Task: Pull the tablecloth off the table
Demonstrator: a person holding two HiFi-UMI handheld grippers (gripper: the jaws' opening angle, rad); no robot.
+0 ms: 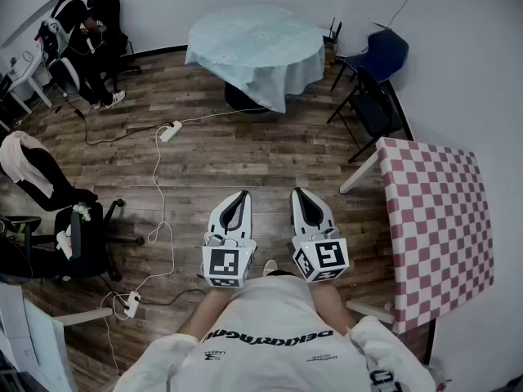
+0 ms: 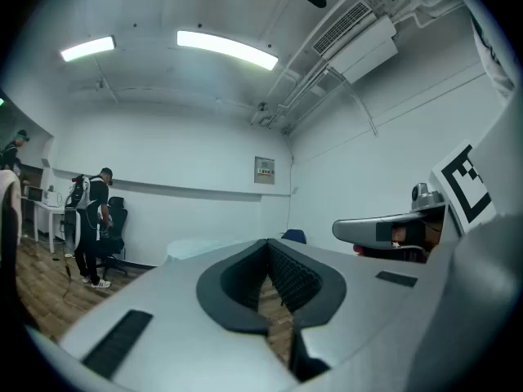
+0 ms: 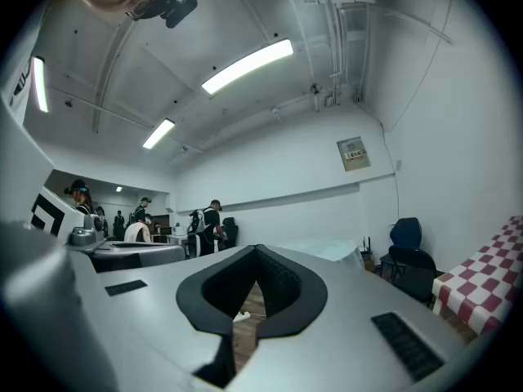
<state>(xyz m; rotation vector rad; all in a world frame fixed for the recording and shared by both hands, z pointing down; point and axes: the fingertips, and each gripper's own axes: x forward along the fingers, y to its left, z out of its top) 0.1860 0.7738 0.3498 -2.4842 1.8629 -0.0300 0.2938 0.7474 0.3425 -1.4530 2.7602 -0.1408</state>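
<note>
A round table under a pale blue tablecloth [image 1: 253,47] stands at the far side of the room, well ahead of both grippers. A second table with a red-and-white checked cloth [image 1: 441,219] stands close on my right. My left gripper [image 1: 239,194] and right gripper [image 1: 298,193] are held side by side in front of the person's chest, over the wooden floor, pointing toward the round table. Both are shut with nothing between the jaws. The left gripper view shows its own gripper [image 2: 265,243] with the pale cloth [image 2: 196,247] far off. In the right gripper view, beyond that gripper [image 3: 256,249], are the pale cloth [image 3: 335,247] and the checked cloth [image 3: 482,288].
A blue chair [image 1: 382,55] and a black folding chair [image 1: 372,109] stand right of the round table. A white power strip [image 1: 170,131] and its cable lie across the floor. Office chairs [image 1: 82,235] stand at left, and a person [image 1: 78,39] at the far left.
</note>
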